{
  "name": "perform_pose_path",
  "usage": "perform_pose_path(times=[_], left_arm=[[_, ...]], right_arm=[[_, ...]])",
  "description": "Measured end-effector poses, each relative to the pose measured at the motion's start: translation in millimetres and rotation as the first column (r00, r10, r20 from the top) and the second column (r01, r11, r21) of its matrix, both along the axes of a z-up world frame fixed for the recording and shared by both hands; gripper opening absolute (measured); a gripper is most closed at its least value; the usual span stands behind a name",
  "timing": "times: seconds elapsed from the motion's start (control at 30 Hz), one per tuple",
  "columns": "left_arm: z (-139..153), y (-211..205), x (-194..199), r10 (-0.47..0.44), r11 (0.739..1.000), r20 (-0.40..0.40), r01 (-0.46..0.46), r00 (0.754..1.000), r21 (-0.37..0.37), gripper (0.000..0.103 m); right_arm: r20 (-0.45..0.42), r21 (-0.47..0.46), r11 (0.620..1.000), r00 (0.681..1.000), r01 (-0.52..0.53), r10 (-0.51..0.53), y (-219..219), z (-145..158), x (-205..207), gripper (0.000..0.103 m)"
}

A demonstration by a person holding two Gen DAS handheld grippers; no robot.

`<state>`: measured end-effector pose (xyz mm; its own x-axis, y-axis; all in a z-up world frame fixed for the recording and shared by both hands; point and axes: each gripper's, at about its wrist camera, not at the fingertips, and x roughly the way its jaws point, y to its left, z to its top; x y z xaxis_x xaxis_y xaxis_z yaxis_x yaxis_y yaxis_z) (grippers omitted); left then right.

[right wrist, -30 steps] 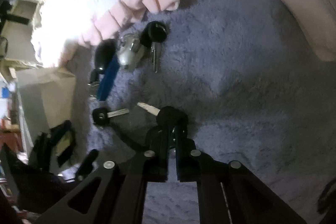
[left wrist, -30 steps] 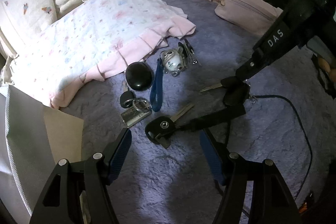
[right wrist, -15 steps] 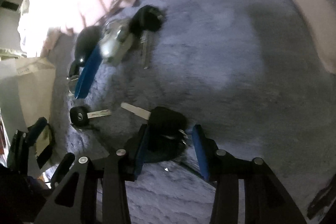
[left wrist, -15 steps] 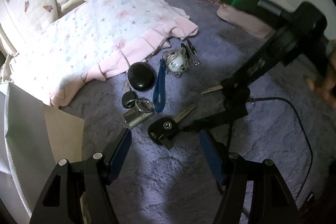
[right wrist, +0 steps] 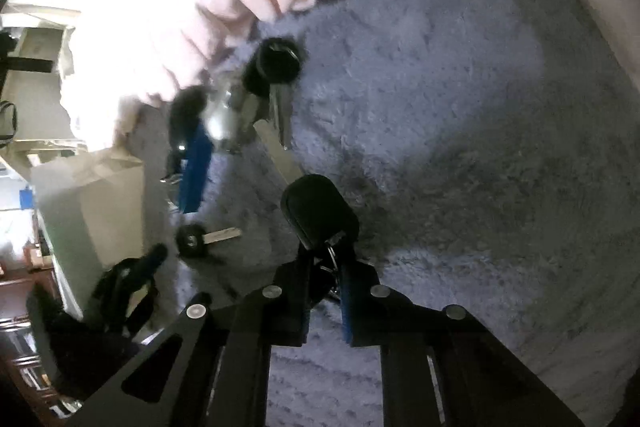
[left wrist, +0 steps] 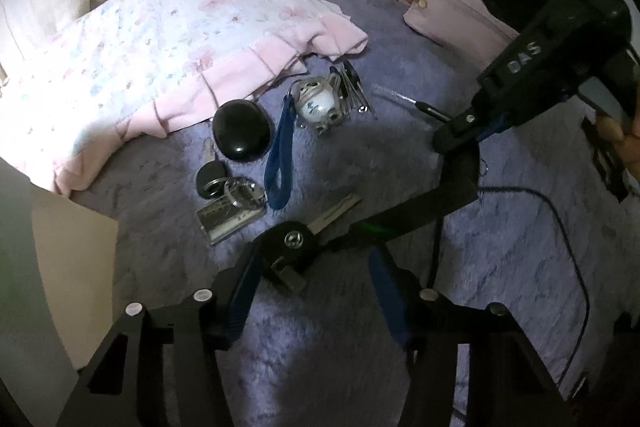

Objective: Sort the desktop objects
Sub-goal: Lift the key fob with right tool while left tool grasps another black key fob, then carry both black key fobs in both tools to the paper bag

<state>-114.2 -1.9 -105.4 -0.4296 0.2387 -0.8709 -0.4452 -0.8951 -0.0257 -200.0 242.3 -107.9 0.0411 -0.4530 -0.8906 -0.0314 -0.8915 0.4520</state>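
Observation:
Several keys lie on a purple fleece blanket. My left gripper is open just above a black-headed key with a silver blade. My right gripper is shut on a black-headed car key, held above the blanket with its blade pointing away; in the left wrist view it is raised at the right. A blue strap, a black oval fob, a white figure keychain and a metal tag with rings lie beyond.
A pink floral pillow lies at the back left, a pink zip pouch at the back right. A black cable runs across the blanket on the right. A paper bag stands at the left edge.
My right gripper opened around the black car key, then shut on it and lifted it off the blanket. My left gripper stayed open over the other key.

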Motion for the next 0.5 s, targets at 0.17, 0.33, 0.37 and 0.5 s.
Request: perform_pose_path(times=[0.17,0.33,0.37,0.5], left_arm=[[-15,5,-7,0.003,1.0,0.035,-0.002,0.999,-0.015,0.026],[-17,18,-10,0.021,0.998,0.001,-0.02,1.0,-0.067,0.026],[-18,21,-9,0.017,0.996,-0.006,-0.017,1.0,-0.086,0.026],[-19,30,-3,-0.009,0.984,-0.04,0.002,0.999,-0.181,0.026]], right_arm=[[-0.04,-0.046,0.999,0.999,-0.006,0.004,3,22,6,0.013],[-0.082,-0.096,0.995,0.997,-0.01,0.002,12,48,10,0.013],[-0.085,-0.103,0.995,0.996,-0.011,0.002,4,50,13,0.013],[-0.101,-0.115,0.993,0.995,-0.012,0.001,-9,57,16,0.013]])
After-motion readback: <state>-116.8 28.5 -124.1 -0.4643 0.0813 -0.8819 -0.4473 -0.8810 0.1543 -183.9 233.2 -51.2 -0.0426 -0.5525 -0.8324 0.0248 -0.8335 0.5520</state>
